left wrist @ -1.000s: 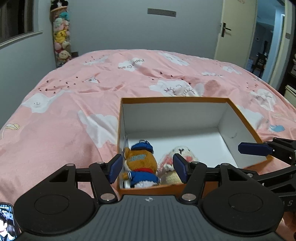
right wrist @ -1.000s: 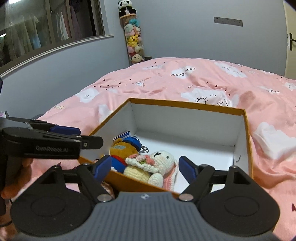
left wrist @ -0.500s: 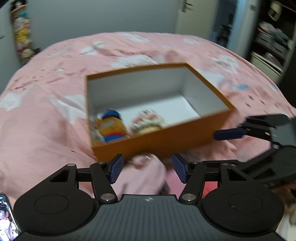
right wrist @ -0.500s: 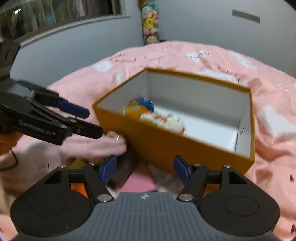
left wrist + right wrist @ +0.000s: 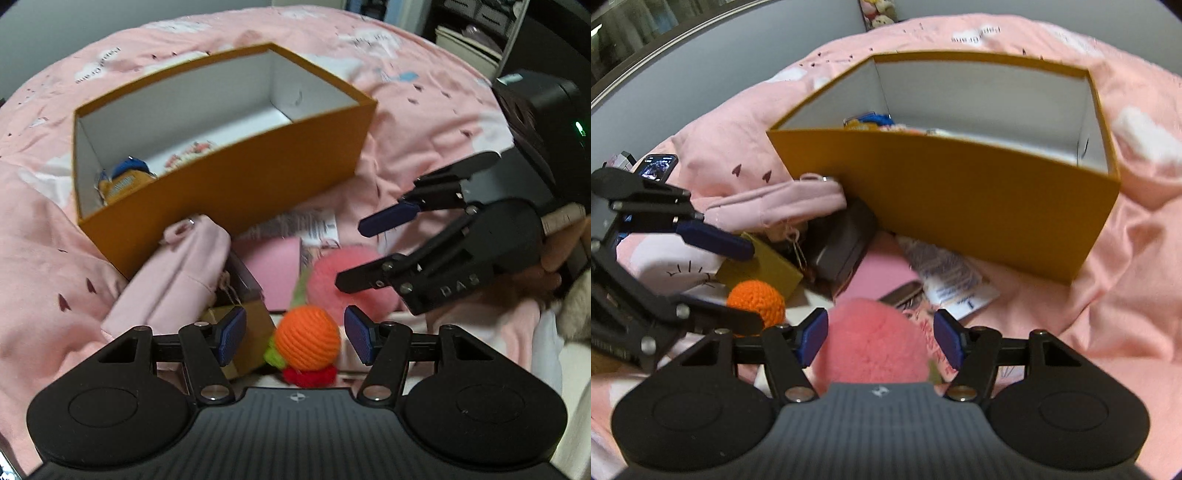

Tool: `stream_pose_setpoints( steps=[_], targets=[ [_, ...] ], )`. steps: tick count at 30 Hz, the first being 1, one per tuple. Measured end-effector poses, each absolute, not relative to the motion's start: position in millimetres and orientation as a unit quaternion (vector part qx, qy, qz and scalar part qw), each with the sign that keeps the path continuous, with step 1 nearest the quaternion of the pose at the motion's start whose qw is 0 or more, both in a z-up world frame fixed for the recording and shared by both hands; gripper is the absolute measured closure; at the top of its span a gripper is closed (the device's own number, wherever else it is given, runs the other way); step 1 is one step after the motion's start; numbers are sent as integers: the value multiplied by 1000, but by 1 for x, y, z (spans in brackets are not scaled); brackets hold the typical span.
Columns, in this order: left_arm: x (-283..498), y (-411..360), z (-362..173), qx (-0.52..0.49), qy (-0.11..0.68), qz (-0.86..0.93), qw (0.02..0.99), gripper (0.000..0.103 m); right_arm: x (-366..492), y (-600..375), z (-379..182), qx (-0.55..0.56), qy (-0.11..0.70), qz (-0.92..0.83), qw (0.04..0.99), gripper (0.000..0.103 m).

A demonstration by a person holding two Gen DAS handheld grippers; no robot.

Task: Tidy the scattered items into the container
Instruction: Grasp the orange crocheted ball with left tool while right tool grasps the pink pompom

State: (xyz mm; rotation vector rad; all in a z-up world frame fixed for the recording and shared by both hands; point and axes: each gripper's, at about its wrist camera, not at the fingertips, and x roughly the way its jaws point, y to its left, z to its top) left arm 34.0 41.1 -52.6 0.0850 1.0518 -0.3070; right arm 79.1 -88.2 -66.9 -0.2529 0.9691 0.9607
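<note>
Both soft and light, the crocheted orange [image 5: 308, 338] sits between the left gripper [image 5: 295, 334]'s wide fingers, untouched, while the right gripper [image 5: 879, 338]'s fingers, just closing, flank the pink pompom [image 5: 871, 343] at six o'clock of the box [image 5: 960, 199]; grip each across its middle.

Both grippers tilt steeply down, side by side. The left gripper [image 5: 295, 334] stands with its jaws apart, the blue pads [image 5: 231, 334] clear on each side. The right gripper [image 5: 879, 339] has just been closing its jaws, yet they sit apart too, pressing nothing. A hand [image 5: 554, 258] grasps the right gripper's handle at the right edge.
</note>
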Motion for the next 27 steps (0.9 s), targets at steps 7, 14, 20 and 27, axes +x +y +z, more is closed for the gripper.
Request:
stream_pose_setpoints(
  steps=[7,14,20,27],
  targets=[
    [30,34,-63,50,515,-159,841,38,77,-84,-85,-111,484,439,749,37],
    [29,35,-65,47,517,-162,839,38,75,-81,-91,-122,495,442,738,37],
    [26,38,-65,52,519,-173,835,38,79,-84,-94,-114,507,434,736,38],
    [22,42,-63,52,514,-182,837,38,84,-86,-100,-106,524,418,735,48]
  ],
)
